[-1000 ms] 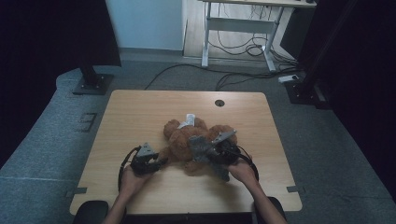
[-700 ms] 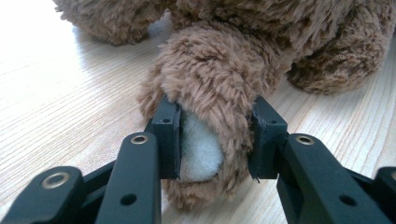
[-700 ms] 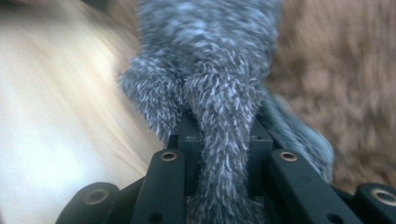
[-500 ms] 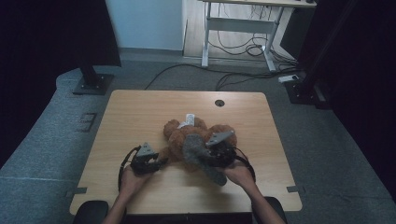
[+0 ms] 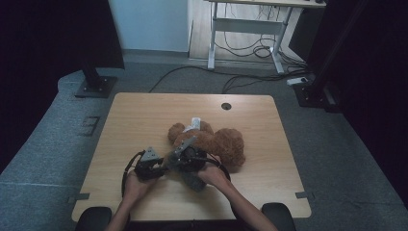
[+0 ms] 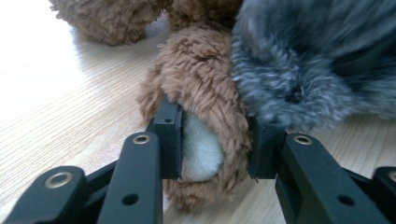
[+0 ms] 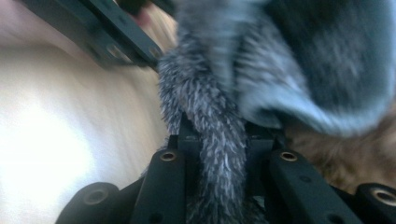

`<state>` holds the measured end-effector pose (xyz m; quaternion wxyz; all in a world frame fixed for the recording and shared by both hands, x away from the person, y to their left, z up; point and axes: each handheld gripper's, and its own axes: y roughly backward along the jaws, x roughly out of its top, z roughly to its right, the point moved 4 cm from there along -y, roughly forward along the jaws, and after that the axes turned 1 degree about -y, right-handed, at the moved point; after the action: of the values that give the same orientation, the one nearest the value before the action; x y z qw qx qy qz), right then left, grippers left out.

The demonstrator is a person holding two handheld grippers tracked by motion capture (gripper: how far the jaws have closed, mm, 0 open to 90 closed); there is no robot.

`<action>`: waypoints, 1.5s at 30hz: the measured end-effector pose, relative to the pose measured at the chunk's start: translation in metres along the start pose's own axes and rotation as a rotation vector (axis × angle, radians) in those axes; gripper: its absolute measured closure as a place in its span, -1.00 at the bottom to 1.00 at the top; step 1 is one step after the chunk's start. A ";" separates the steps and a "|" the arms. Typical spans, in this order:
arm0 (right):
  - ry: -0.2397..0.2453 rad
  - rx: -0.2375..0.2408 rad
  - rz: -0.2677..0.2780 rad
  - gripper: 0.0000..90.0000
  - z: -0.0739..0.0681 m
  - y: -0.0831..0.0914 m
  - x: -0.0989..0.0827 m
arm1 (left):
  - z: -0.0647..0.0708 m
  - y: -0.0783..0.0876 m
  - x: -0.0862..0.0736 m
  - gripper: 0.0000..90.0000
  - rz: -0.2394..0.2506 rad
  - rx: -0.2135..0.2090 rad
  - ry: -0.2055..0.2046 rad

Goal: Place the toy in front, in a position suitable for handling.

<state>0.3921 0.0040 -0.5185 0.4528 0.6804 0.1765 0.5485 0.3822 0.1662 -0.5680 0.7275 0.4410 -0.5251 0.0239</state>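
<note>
Teddy bear and grey garment at the near middle of the surface. The brown teddy bear [image 5: 211,142] lies flat on the wooden surface [image 5: 144,115], its long axis running from far-left to near-right, head [image 5: 232,148] toward the right. A grey furry garment [image 5: 192,179] hangs between the two tools at the bear's near side.

Left tool [image 5: 155,166]: jaws closed on the bear's paw [image 6: 198,140], whose pale sole [image 6: 201,149] shows between the black jaws in the left gripper view; the rest of the bear lies beyond it, to the far right of this tool.

Right tool [image 5: 179,153]: jaws clamped on a twisted edge of the grey garment [image 7: 219,140], as the right gripper view shows, though that picture is blurred. It sits just beside the left tool, nearly touching it, with the garment's bulk just above the held paw [image 6: 317,60].

The coming move appears to turn on this: the garment's opening must line up with the paw, which points toward the near-left. The right hand [image 5: 214,175] holds the moving part; the left hand [image 5: 137,185] anchors the limb.

Open room: bare surface lies to the left and at the far side; the near edge [image 5: 192,217] is close behind both hands, so a pull toward the person has little room.
</note>
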 end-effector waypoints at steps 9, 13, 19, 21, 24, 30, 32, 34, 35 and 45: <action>-0.057 -0.006 -0.047 0.67 0.013 -0.001 -0.030 | 0.000 0.000 0.000 0.44 -0.002 0.002 -0.010; -0.104 -0.003 -0.040 0.67 0.020 0.005 -0.044 | 0.000 0.000 0.000 0.44 0.000 -0.002 -0.007; -0.157 -0.031 -0.040 0.66 0.032 0.018 -0.062 | -0.001 0.000 0.000 0.44 0.001 -0.003 -0.004; -0.180 -0.042 -0.040 0.66 0.035 0.022 -0.069 | -0.001 0.000 0.000 0.44 0.000 -0.002 -0.006; -0.205 -0.036 -0.033 0.67 0.038 0.027 -0.080 | -0.001 0.000 0.000 0.44 0.000 -0.003 -0.005; -0.219 -0.042 -0.044 0.67 0.033 0.040 -0.099 | -0.001 0.000 0.000 0.43 0.002 -0.004 -0.004; -0.217 -0.050 -0.056 0.67 0.030 0.048 -0.107 | -0.001 0.000 0.000 0.43 0.002 -0.004 -0.002; -0.219 -0.067 -0.065 0.66 0.029 0.057 -0.115 | -0.001 0.000 0.000 0.42 0.003 -0.005 -0.001; -0.223 -0.079 -0.065 0.66 0.028 0.064 -0.119 | -0.001 0.000 0.000 0.42 0.003 -0.005 0.000; -0.195 -0.145 0.081 0.66 0.034 0.125 -0.090 | -0.001 0.000 0.000 0.40 0.003 -0.004 0.004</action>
<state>0.3605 -0.1421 -0.4699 0.4931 0.7028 0.0637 0.5088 0.3832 0.1666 -0.5680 0.7292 0.4389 -0.5244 0.0249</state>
